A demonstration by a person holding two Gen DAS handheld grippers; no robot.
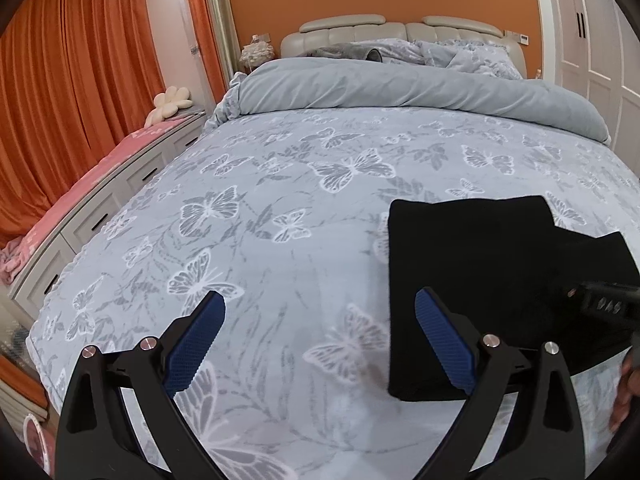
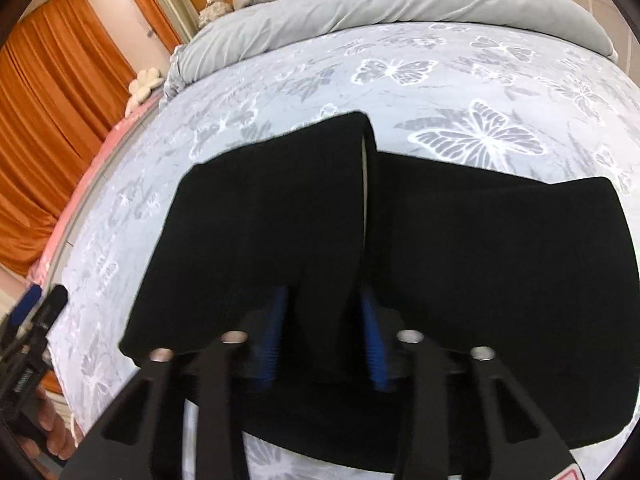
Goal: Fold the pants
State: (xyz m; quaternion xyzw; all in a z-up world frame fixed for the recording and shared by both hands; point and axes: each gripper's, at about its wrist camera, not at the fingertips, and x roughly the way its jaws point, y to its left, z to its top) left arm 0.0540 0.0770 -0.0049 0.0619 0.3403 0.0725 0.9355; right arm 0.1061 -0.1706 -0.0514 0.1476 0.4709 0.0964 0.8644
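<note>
Black pants (image 1: 480, 256) lie partly folded on the butterfly-print bed cover (image 1: 280, 208), at the right in the left wrist view. My left gripper (image 1: 320, 320) is open and empty over bare cover, just left of the pants' edge. In the right wrist view the pants (image 2: 480, 260) fill the middle. My right gripper (image 2: 324, 320) is shut on a raised fold of the pants (image 2: 276, 216), with cloth between its blue pads. The right gripper's body also shows in the left wrist view (image 1: 604, 304).
A rolled grey duvet (image 1: 400, 84) and pillows lie across the far end of the bed. A white drawer bench with a pink cover (image 1: 100, 184) runs along the left side under orange curtains (image 1: 72, 80). White wardrobe doors (image 1: 592, 40) stand at the right.
</note>
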